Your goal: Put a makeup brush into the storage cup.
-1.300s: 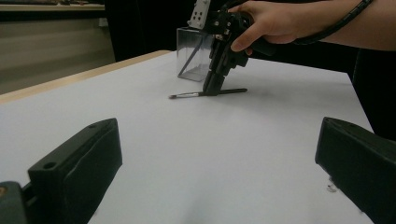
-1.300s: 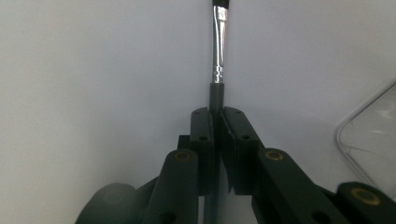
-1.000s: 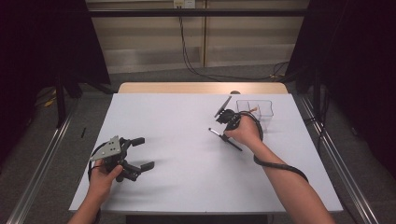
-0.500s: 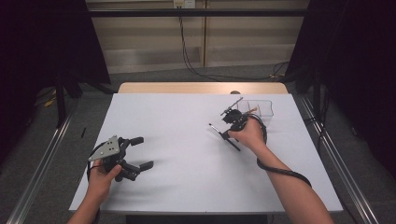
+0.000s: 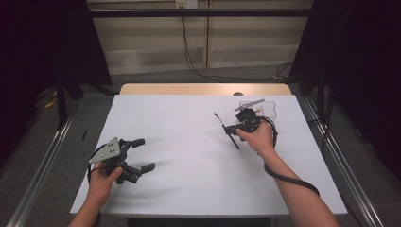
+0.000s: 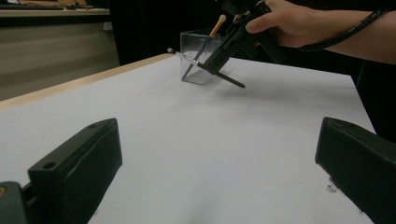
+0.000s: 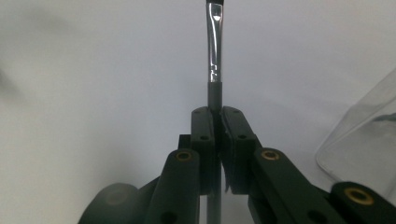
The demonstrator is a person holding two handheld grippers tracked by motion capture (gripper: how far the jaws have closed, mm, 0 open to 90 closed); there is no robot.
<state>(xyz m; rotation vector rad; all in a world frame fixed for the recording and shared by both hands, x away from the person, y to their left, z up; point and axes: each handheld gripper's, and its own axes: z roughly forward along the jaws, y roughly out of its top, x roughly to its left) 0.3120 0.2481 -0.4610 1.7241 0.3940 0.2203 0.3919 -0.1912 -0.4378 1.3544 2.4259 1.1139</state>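
From the high view, your right gripper (image 5: 236,127) is clamped on a thin makeup brush (image 5: 226,130), lifted off the white table (image 5: 189,156) just beside the clear container (image 5: 265,108) at the far right. The brush sticks out long on both sides of the jaws, so a quick swing could knock that container over. Your left gripper (image 5: 137,153) rests low at the near left, jaws spread wide, holding nothing.

Left gripper view now: the brush (image 6: 205,67) hangs tilted in front of the container (image 6: 201,63), which already has a wooden-tipped stick in it. Come in too flat and you'll likely catch the rim.

Right gripper view: the pads pinch the handle (image 7: 214,100) at one narrow spot. Bump the tip and the brush may pivot or slide through.
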